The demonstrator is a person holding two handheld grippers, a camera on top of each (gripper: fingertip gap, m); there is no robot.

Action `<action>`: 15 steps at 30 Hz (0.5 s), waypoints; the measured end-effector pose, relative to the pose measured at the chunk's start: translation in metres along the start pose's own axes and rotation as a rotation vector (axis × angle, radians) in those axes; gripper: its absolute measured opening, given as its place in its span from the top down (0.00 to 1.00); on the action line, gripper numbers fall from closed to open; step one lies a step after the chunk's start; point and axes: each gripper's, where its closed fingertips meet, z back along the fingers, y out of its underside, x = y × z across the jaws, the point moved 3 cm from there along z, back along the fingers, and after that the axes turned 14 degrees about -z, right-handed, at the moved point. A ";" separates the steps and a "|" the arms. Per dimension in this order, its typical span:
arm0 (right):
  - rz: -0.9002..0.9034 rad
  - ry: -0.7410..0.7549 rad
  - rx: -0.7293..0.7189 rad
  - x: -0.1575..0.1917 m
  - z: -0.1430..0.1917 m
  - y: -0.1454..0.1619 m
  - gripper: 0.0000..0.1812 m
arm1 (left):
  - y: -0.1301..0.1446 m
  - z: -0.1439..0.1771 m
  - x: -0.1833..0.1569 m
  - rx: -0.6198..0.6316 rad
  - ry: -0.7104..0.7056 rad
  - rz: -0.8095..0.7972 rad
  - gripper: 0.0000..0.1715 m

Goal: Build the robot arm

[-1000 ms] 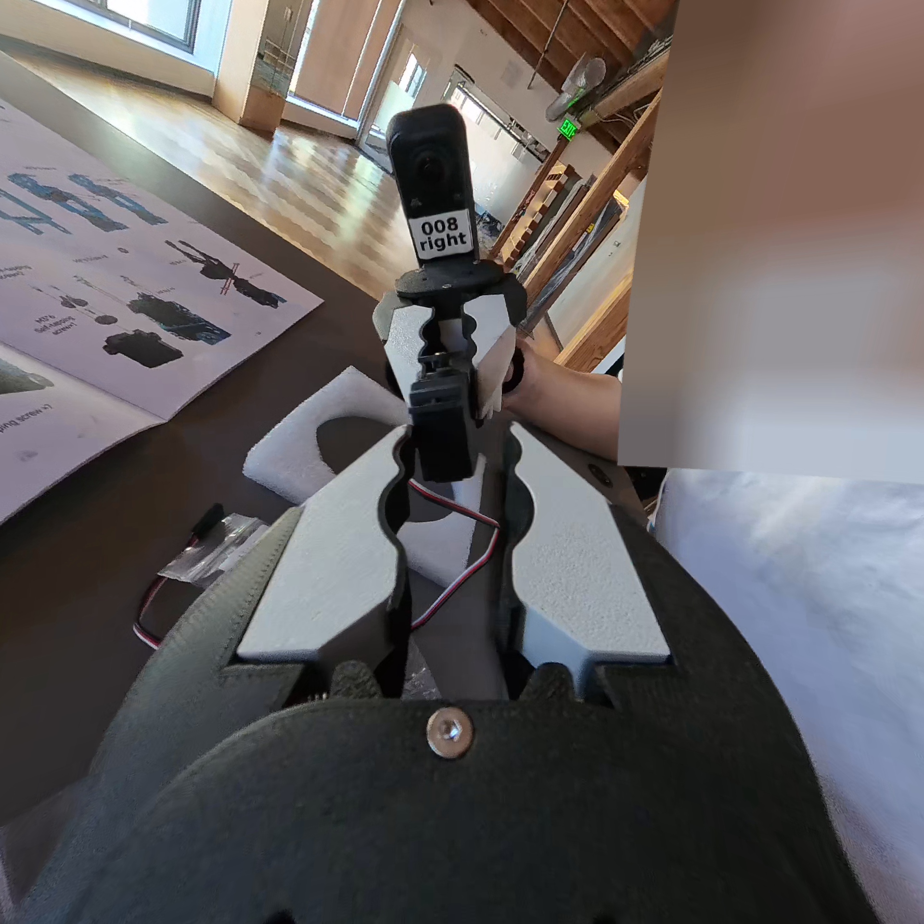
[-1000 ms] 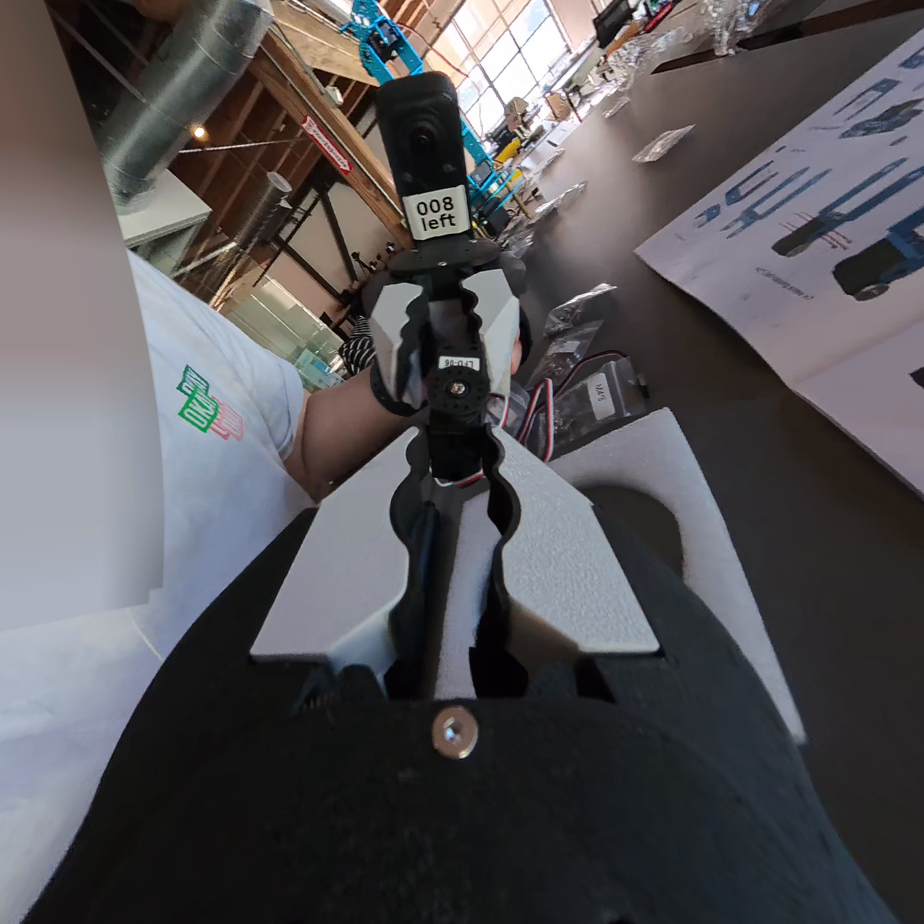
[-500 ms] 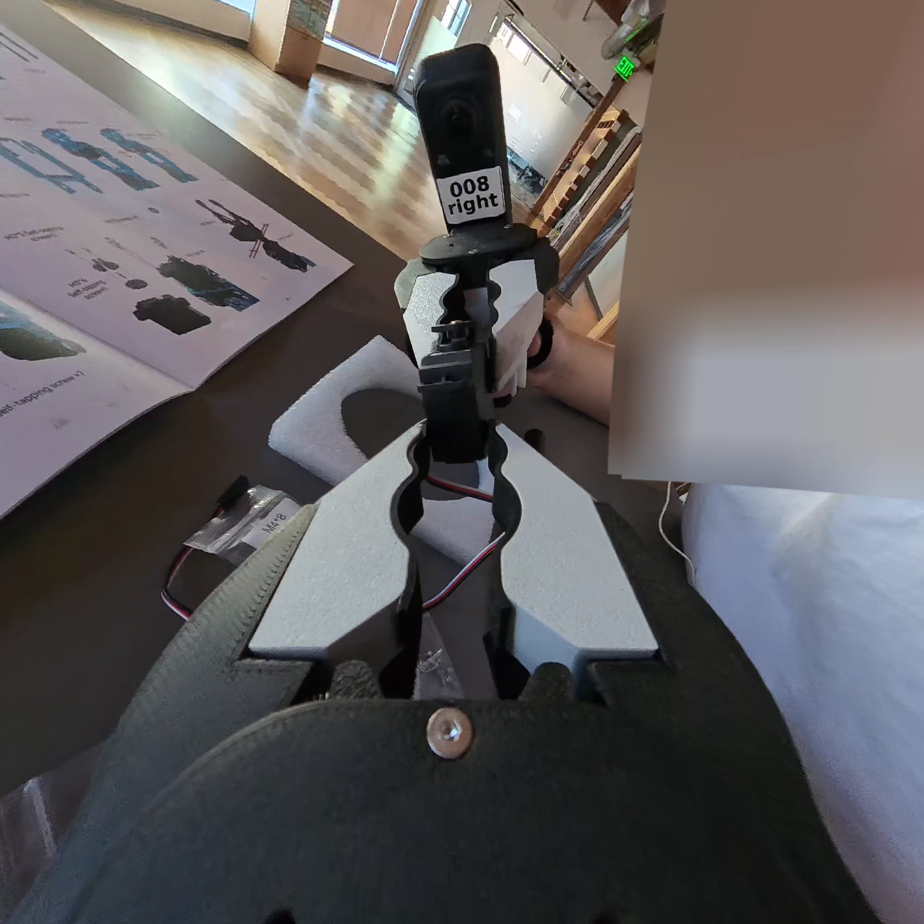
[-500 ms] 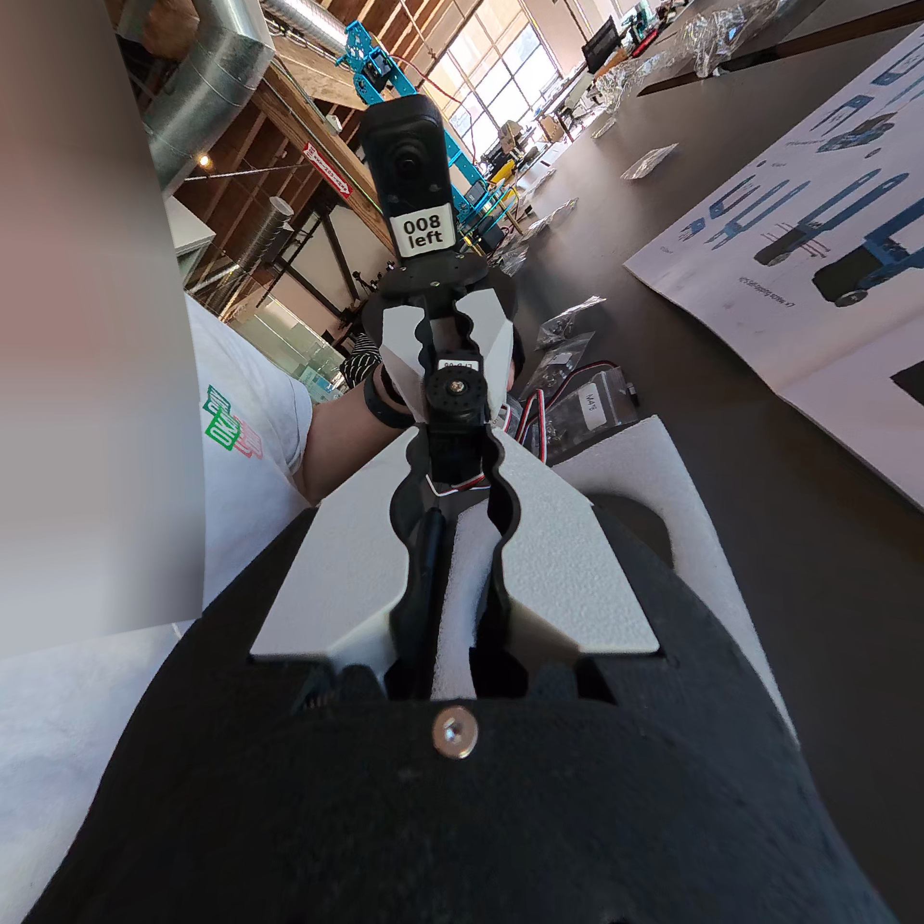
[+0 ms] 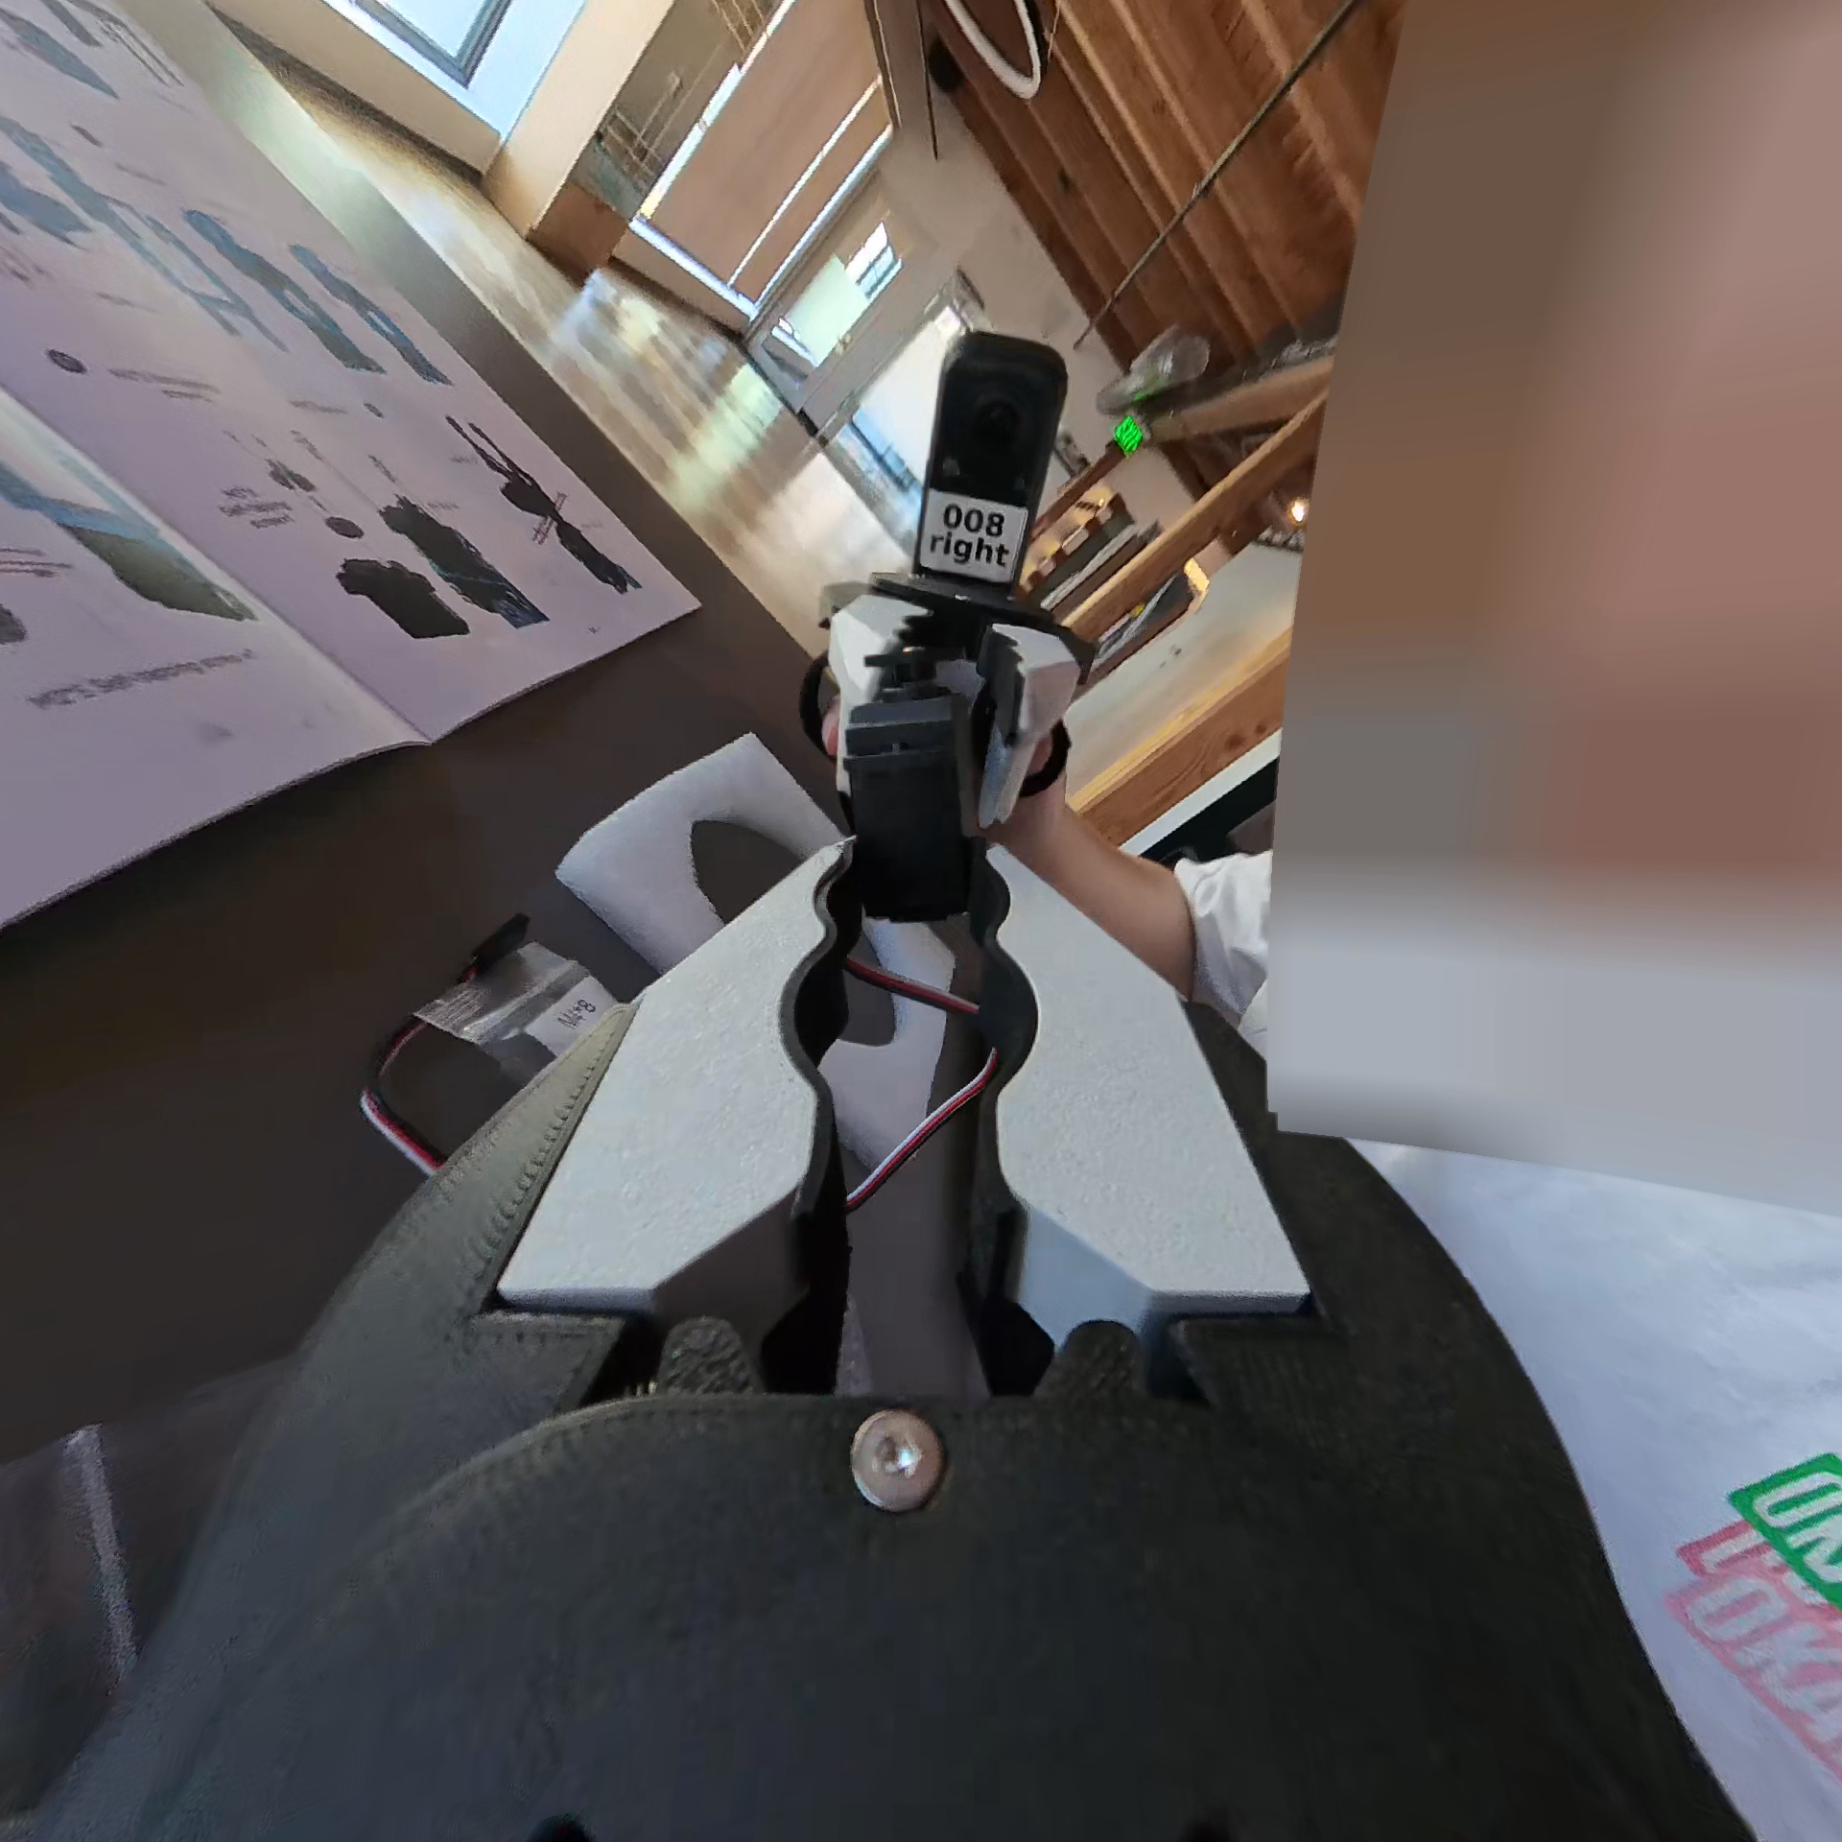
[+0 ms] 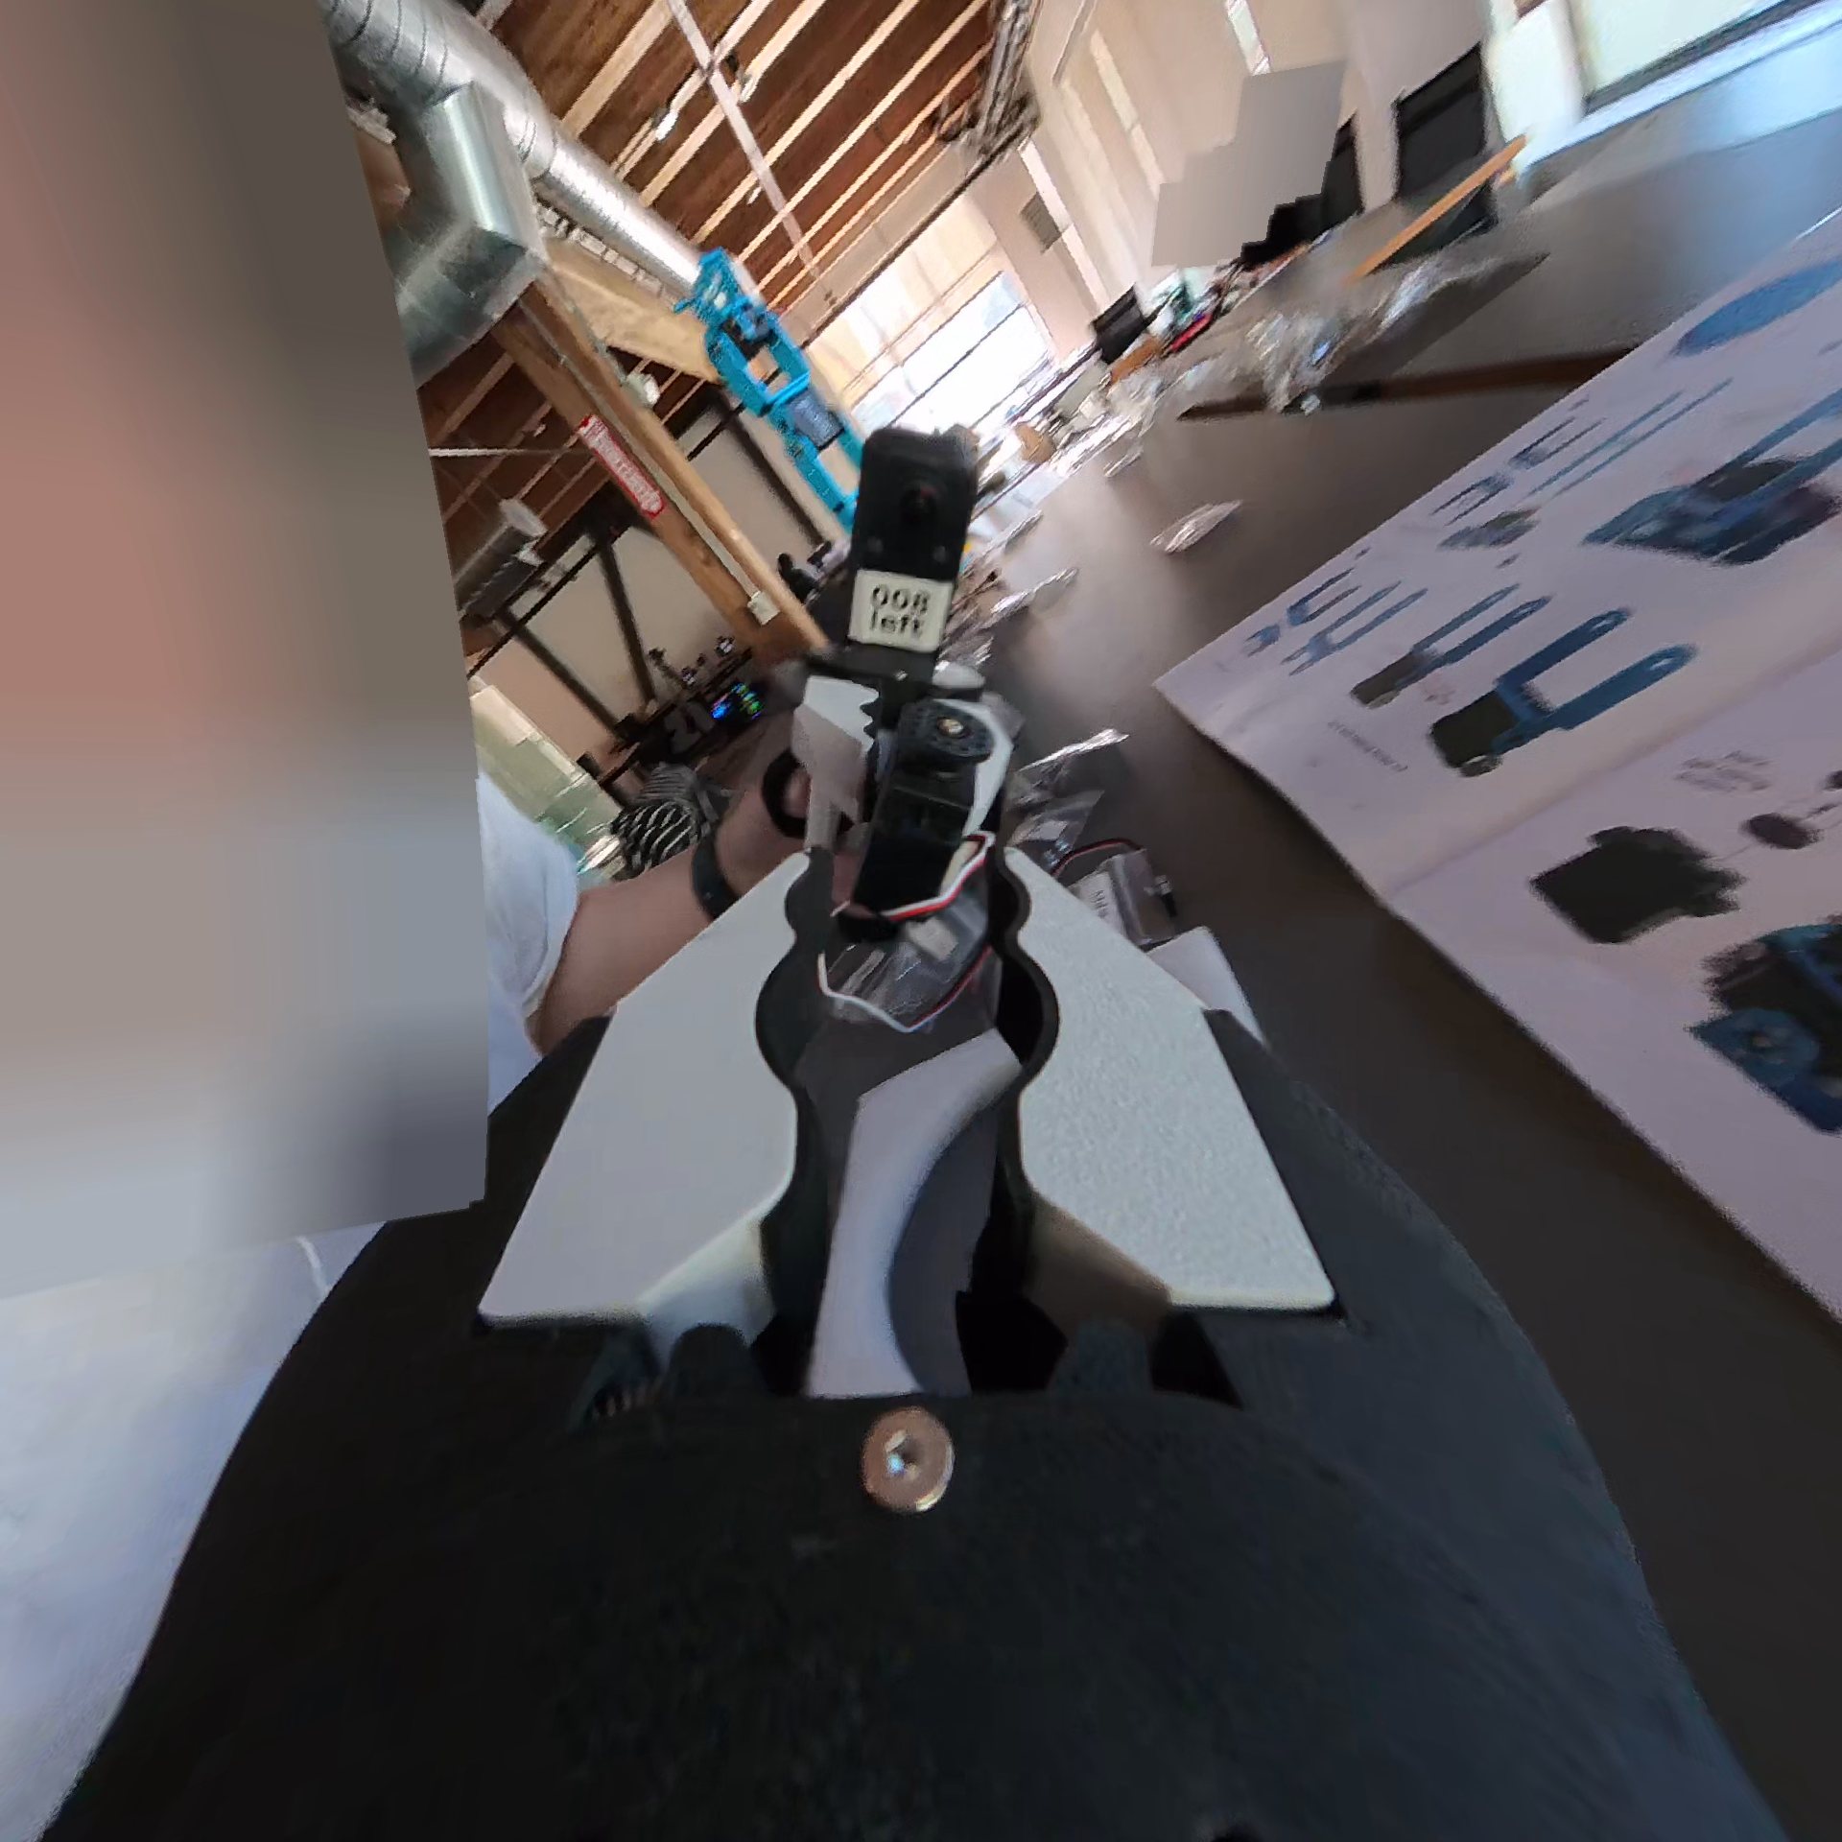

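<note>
A small black servo motor [image 5: 902,807] with a red, white and black wire [image 5: 927,1126] hangs in the air between my two grippers, which face each other. My left gripper [image 5: 917,862] is shut on the servo's near end at the fingertips. In the right wrist view the servo [image 6: 907,807] stands tilted, with its round horn up by the left gripper [image 6: 907,738]. My right gripper [image 6: 902,862] is open, its jaws a little wider than the servo end between them. It also shows in the left wrist view [image 5: 947,678], behind the servo.
Below lies a dark table [image 5: 199,1047] with a white foam piece with a cut-out [image 5: 658,847], small plastic bags of parts [image 5: 518,1007] and a large printed instruction sheet [image 5: 249,498]. A person in a white shirt [image 5: 1595,1395] is close on the right. There is about 5 centimeters between the tips of the two grippers.
My left gripper closed on the servo, which the right gripper held a second ago. The right gripper's jaws have now widened. Both grippers tilted and rose from the table.
</note>
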 end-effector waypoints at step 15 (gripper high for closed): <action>-0.005 0.303 -0.298 -0.042 0.053 -0.038 0.94 | -0.004 0.005 0.005 -0.015 -0.066 -0.073 0.88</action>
